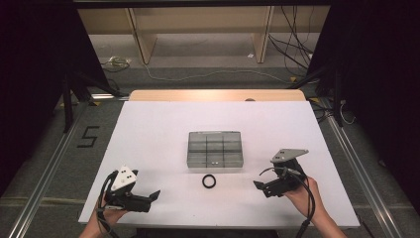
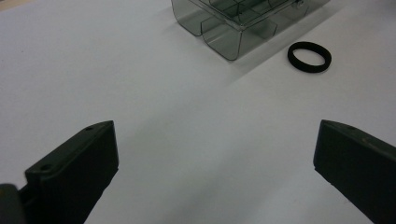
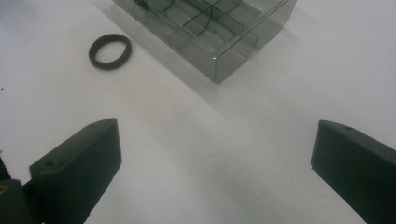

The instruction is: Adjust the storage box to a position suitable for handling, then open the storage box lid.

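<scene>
A black ring (image 1: 209,181) lies flat on the white table (image 1: 148,129), just in front of a clear smoky compartment box (image 1: 215,149). The left gripper view has the ring (image 2: 309,56) at upper right beside the box (image 2: 233,23); the right gripper view has the ring (image 3: 109,51) at upper left beside the box (image 3: 210,32). My left gripper (image 1: 154,196) rests at the front left, open and empty, its jaws wide apart. Right of the ring, my right gripper (image 1: 257,185) is open with nothing between its jaws.
The box has several compartments, with a small item in a front one (image 1: 214,161). A wooden strip (image 1: 218,95) edges the table's far side. Cables (image 1: 292,49) and shelf legs stand on the floor beyond. White tabletop surrounds the box.
</scene>
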The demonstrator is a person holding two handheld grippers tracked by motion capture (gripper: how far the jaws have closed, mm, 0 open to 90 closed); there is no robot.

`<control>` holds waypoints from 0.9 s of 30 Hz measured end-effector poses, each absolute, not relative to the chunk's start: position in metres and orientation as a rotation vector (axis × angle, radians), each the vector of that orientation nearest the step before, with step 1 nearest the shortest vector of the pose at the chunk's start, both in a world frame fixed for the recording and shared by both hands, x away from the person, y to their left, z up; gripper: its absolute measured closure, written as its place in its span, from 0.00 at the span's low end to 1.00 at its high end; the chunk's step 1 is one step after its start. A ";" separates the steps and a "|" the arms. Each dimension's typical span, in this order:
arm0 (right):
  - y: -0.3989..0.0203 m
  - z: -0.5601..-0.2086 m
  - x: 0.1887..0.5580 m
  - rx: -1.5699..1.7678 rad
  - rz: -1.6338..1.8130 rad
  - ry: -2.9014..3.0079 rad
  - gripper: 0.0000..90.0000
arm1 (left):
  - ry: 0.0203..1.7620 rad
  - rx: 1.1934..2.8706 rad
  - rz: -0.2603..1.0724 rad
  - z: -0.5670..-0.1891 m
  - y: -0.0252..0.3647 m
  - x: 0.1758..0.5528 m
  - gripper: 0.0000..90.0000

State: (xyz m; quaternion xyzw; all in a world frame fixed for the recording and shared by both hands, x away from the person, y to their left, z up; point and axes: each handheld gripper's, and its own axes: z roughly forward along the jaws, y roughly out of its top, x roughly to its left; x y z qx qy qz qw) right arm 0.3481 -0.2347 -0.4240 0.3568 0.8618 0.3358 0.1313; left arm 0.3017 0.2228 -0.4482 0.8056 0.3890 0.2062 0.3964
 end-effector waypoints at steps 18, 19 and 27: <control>-0.243 -0.423 0.326 0.969 1.005 2.475 0.01 | 1.007 2.041 0.534 -0.447 0.223 0.298 0.00; -0.244 -0.424 0.325 0.962 1.005 2.473 0.01 | 1.007 2.042 0.539 -0.448 0.222 0.297 0.00; -0.247 -0.423 0.320 0.964 0.996 2.466 0.01 | 0.991 2.031 0.532 -0.446 0.216 0.299 0.00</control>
